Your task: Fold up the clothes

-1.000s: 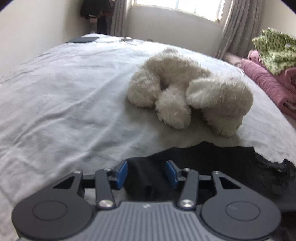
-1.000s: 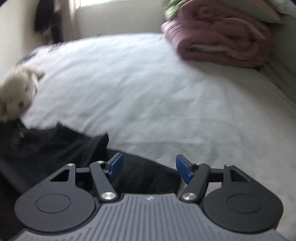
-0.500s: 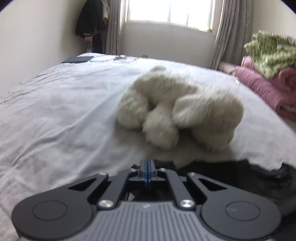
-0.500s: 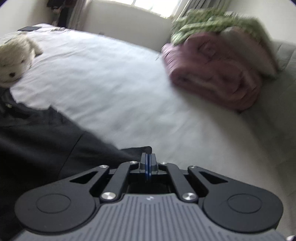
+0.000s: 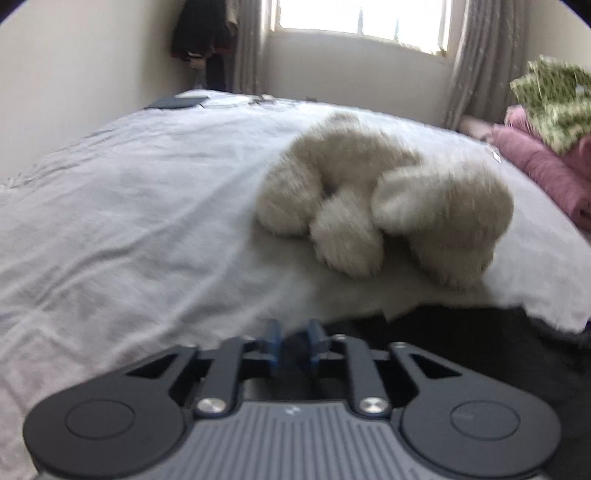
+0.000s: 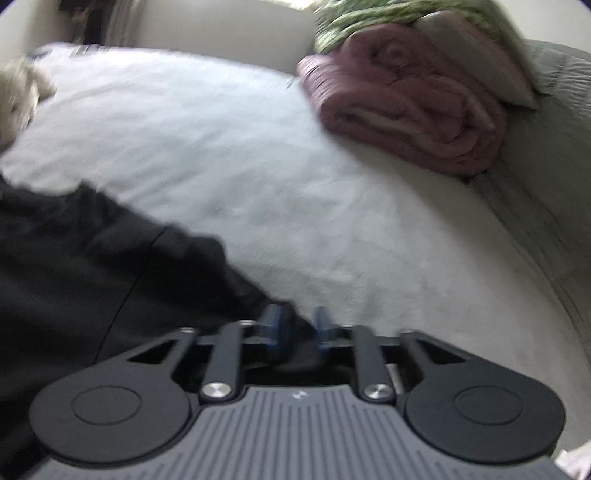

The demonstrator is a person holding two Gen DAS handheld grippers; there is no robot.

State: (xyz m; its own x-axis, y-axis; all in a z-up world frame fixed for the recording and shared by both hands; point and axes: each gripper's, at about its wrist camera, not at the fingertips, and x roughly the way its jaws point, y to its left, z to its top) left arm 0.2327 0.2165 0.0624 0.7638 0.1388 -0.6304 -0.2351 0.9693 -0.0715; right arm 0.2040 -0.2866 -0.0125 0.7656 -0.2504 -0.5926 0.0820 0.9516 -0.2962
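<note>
Bed [image 5: 110, 229]: covered in a pale grey, lightly creased sheet; fills most of both views.

Black garment [image 6: 81, 266]: spread on the near part of the bed; near left in the right wrist view, near right in the left wrist view [image 5: 480, 354]. One edge runs in under each gripper.

Left gripper [image 5: 293, 345]: low over the near edge of the bed; blue pads parted by a narrow gap and opening. Dark cloth shows in the gap; contact with the pads not readable through the blur.

Right gripper [image 6: 297, 338]: over the garment's right tip; blue pads likewise a little apart and opening. A fold of the black cloth lies between them, apparently no longer pinched.

Plush toy [image 5: 380, 206]: cream, fluffy, lying just beyond the garment's far edge, centre right of the left wrist view; far left in the other [image 6: 18, 96].

Rolled pink blanket [image 6: 410, 99]: far right on the bed, with a green patterned cloth [image 5: 554, 107] stacked on top.

Window [image 5: 362, 18]: far wall, bright, flanked by grey curtains [image 5: 476, 62].

Dark clothing [image 5: 201, 37]: hanging in the far left corner.

Flat dark item [image 5: 177, 102]: far left on the bed; too small to identify.
</note>
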